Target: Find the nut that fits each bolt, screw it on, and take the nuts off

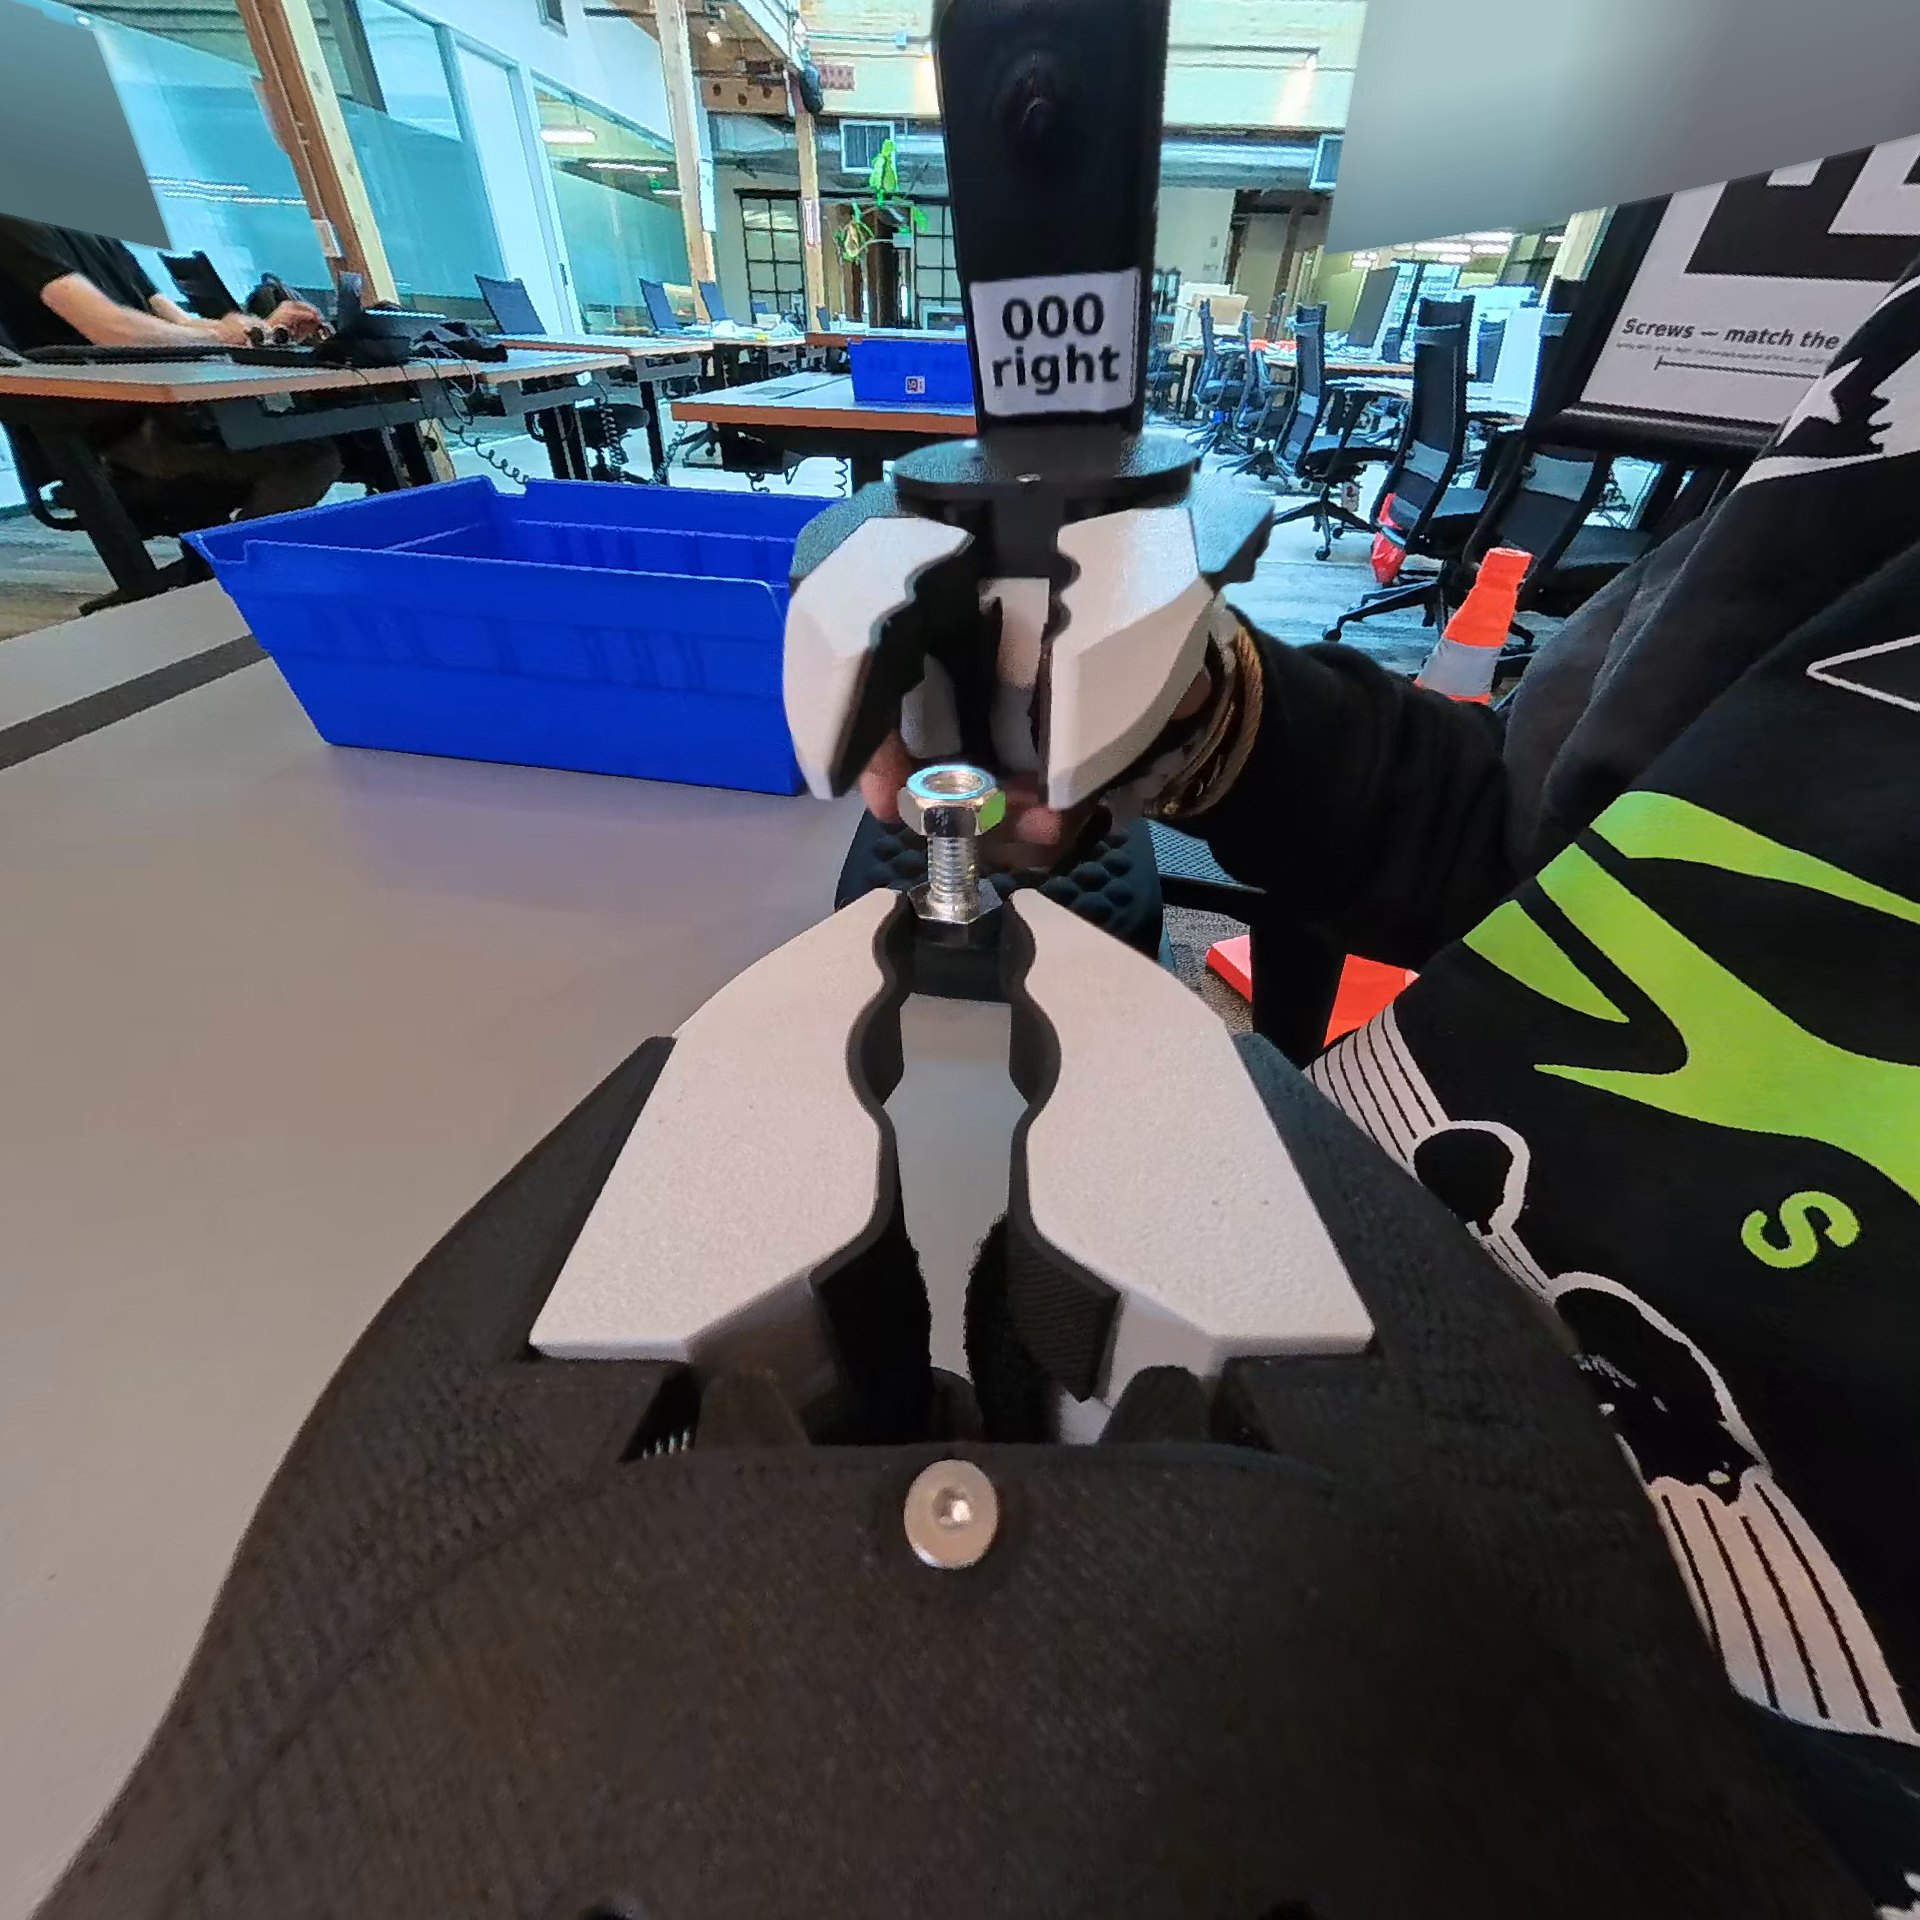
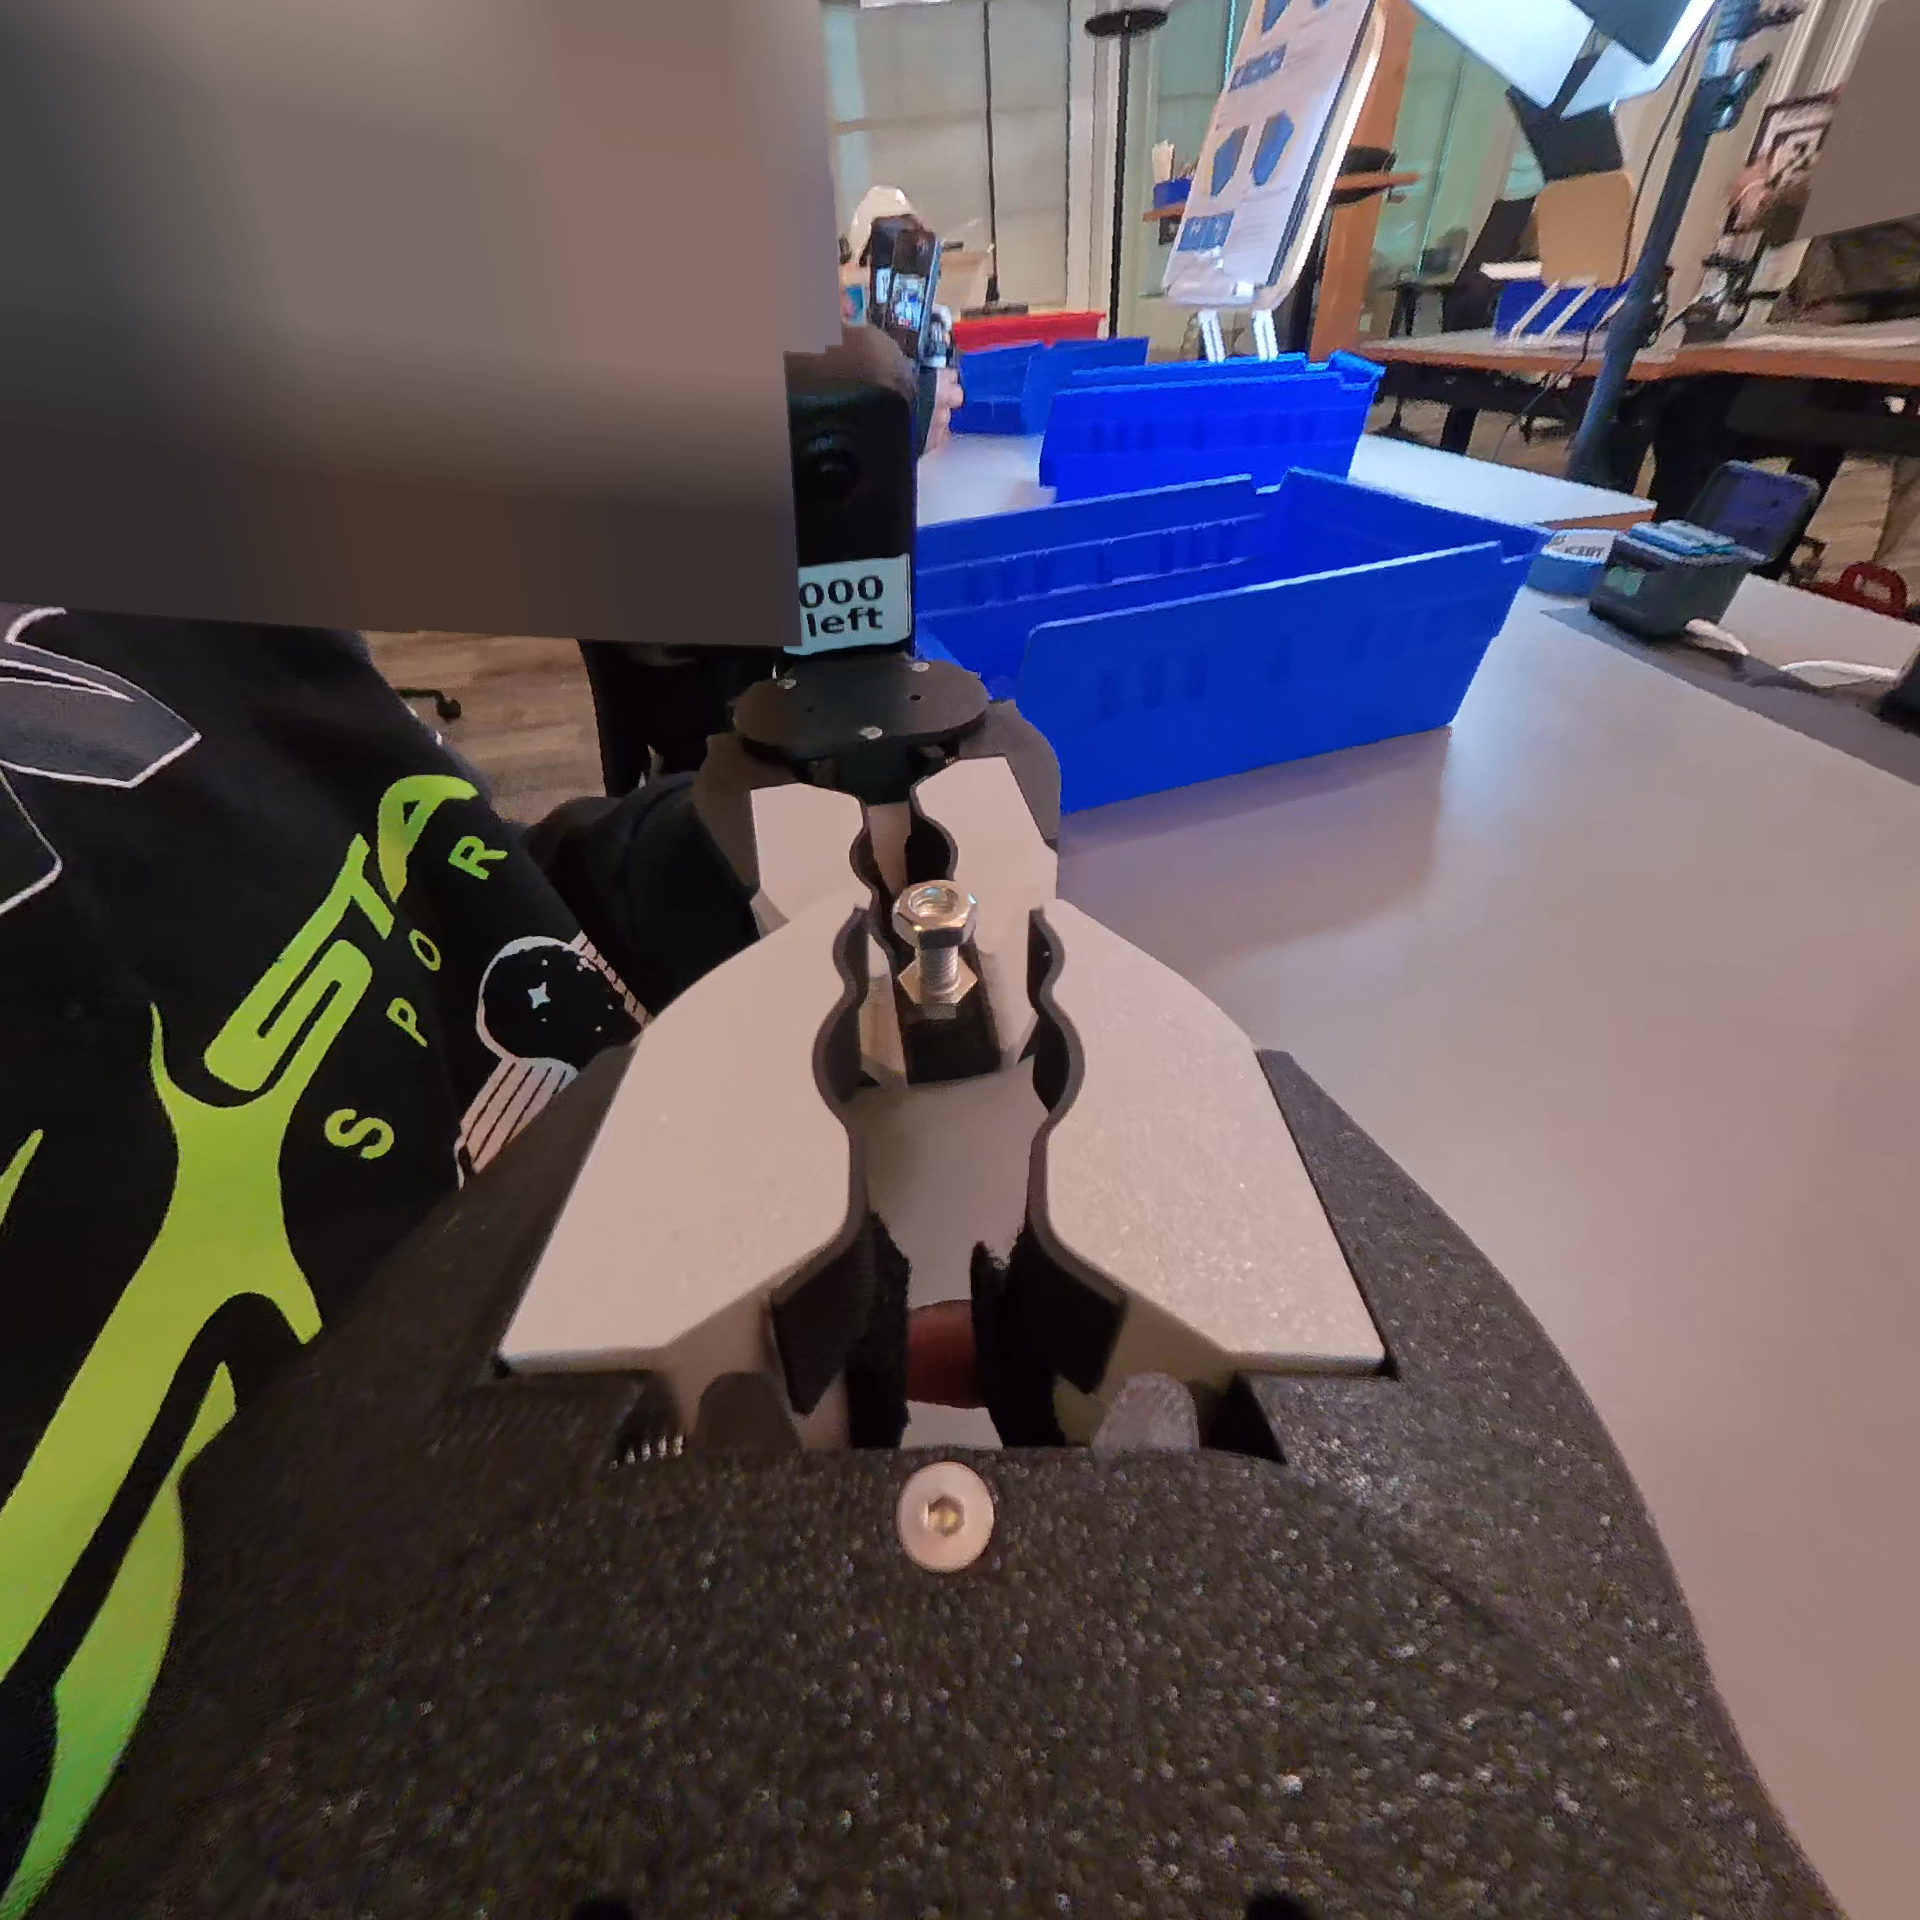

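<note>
A grey table (image 1: 312, 987) fills the lower part of both views, with a blue bin (image 1: 520, 634) standing on it beyond the work, well apart from the grippers. The person's black sweatshirt (image 2: 208, 935) with green print sits close beside the tools.

The two grippers face each other above the table. The left gripper (image 1: 954, 920) is clenched on the hexagonal head of the bolt (image 1: 951, 878), holding it upright just past its fingertips. The right gripper (image 2: 940, 971) stands released, its jaws apart on either side of the bolt, and grips nothing.

The step in hand, as I judge it, is turning the nut (image 1: 951, 800) on its bolt — whether on or off cannot be told from one moment. The nut sits at the very top of the thread, its open bore showing, so it is engaged by only a few turns. The next move calls for the right gripper to close on the nut's flats and turn it while the left holds the bolt steady and in line.

Bolt and nut are bright zinc-plated steel — a short threaded shank, bare between head and nut, with a plain hex nut that looks matched to it.
</note>
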### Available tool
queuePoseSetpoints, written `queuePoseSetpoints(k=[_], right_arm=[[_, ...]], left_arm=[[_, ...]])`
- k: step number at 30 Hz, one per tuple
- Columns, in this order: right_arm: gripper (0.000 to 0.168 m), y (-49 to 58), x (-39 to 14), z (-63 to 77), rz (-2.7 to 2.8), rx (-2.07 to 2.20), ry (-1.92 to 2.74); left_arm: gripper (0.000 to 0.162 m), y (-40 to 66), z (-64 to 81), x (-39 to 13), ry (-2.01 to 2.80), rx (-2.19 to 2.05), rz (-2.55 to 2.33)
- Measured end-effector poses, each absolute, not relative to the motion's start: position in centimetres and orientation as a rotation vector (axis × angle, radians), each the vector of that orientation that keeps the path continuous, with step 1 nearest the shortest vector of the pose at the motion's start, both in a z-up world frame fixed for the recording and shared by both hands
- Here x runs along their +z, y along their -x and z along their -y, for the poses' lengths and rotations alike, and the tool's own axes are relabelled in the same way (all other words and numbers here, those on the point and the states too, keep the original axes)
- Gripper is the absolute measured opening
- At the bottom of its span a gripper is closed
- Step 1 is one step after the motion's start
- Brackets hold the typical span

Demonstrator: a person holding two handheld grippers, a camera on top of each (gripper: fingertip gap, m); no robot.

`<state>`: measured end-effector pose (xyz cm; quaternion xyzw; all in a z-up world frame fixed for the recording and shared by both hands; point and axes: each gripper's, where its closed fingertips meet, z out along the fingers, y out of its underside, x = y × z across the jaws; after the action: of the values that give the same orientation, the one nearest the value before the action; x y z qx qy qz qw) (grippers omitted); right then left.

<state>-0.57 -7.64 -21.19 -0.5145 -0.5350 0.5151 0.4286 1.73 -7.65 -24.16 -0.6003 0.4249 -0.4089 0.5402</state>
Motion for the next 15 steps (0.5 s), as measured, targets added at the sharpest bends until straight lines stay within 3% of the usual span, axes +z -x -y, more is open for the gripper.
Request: queuePoseSetpoints(k=[4,15], right_arm=[[0.016,1.0,-21.6,8.1,1.39,1.272,1.295],[0.016,0.5,-21.0,10.4,1.534,1.323,1.089]], left_arm=[[0.016,-1.8,7.7,-24.3,1.431,-0.963,-1.019],[0.015,-2.2,10.2,-23.8,1.358,-1.16,-1.139]])
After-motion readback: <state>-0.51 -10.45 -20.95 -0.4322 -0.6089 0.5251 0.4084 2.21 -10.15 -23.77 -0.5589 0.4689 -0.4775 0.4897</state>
